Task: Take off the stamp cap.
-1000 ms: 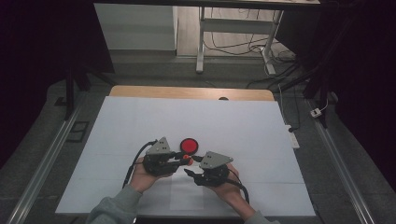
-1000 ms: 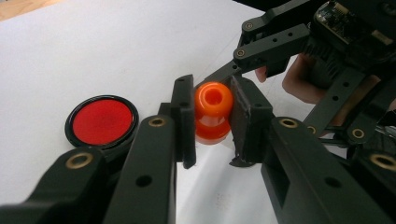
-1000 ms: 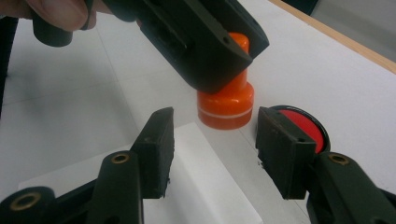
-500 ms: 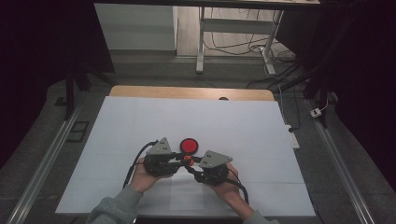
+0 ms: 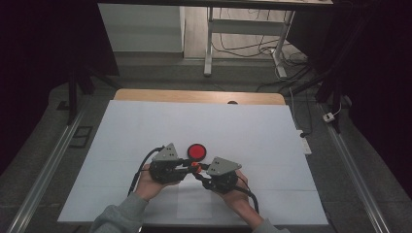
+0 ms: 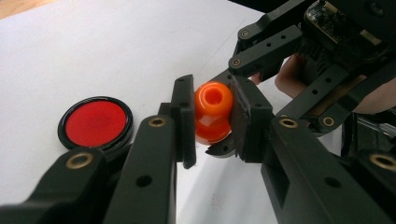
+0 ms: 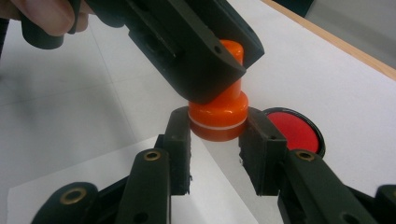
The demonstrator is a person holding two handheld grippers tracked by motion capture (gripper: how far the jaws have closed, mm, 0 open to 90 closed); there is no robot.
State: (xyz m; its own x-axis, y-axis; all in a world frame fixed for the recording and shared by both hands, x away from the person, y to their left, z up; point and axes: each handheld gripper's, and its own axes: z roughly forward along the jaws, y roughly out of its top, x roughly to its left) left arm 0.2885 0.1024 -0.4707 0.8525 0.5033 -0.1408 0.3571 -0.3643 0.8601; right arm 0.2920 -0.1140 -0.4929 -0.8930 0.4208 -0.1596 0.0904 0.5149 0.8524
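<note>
Both claws, left claw [image 5: 187, 166] and right claw [image 5: 197, 171], pinch the orange stamp [image 6: 213, 117] just beside the red pad [image 5: 197, 151], table edges well apart.

The bench [image 5: 145, 126] lies bare on its far half and along both side edges, giving wide room to pass. Near the front middle, the left tool [image 5: 187, 167] and right tool [image 5: 197, 170] meet tip to tip around the orange stamp [image 6: 213, 116]. The red ink pad [image 5: 197, 151] sits just beyond them, narrowing the way forward.
</note>
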